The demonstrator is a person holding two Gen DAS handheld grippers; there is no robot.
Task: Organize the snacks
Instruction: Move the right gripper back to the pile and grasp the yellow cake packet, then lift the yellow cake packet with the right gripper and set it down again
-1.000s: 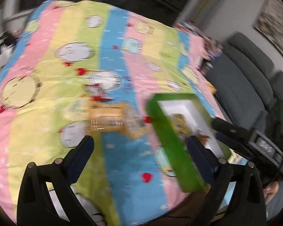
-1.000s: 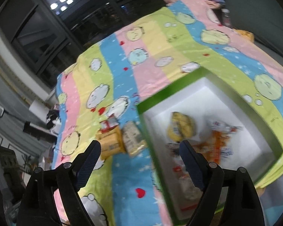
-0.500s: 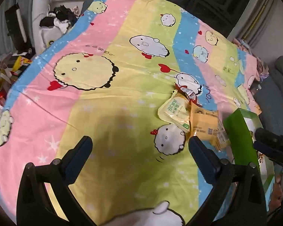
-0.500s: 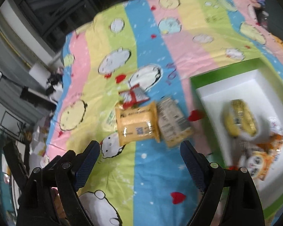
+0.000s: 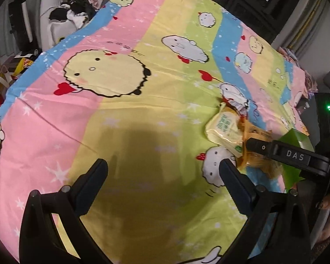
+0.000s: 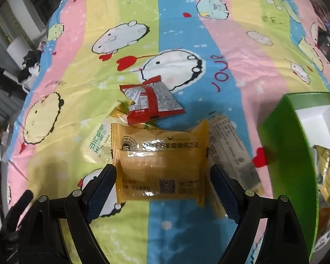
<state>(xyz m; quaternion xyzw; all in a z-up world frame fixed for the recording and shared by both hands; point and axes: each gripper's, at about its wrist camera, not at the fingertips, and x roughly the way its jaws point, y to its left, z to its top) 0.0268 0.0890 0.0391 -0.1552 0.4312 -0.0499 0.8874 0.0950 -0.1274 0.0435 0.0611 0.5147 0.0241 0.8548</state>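
Since a second ago the right gripper (image 6: 162, 180) has swung away from above the green box (image 6: 286, 154) and come down over the loose packets on the striped bedspread (image 6: 182, 44), while the left gripper (image 5: 162, 173) has turned off the box toward bare cloth. The right gripper's jaws stand wide and hold nothing; the orange snack packet (image 6: 160, 162) lies flat between its two fingers, its short edges just inside each pad, not yet pressed. This lining-up looks deliberate: the packet's width fits the opening, so closing here would pinch it across its sealed ends. Beyond the fingertips a red packet (image 6: 151, 101) rests partly on a small yellow-green wrapper, to the left of the left finger a pale green-lettered packet (image 6: 99, 145) pokes out from under the orange one, and behind the right finger a grey-white packet (image 6: 228, 149) lies alongside. The green box sits off to the gripper's right, open side up, already holding a few snacks, which suggests it is the collecting place. The left gripper, also wide and empty, hovers over plain bedspread with the snack cluster off to its right, probably kept clear so the right hand can work.
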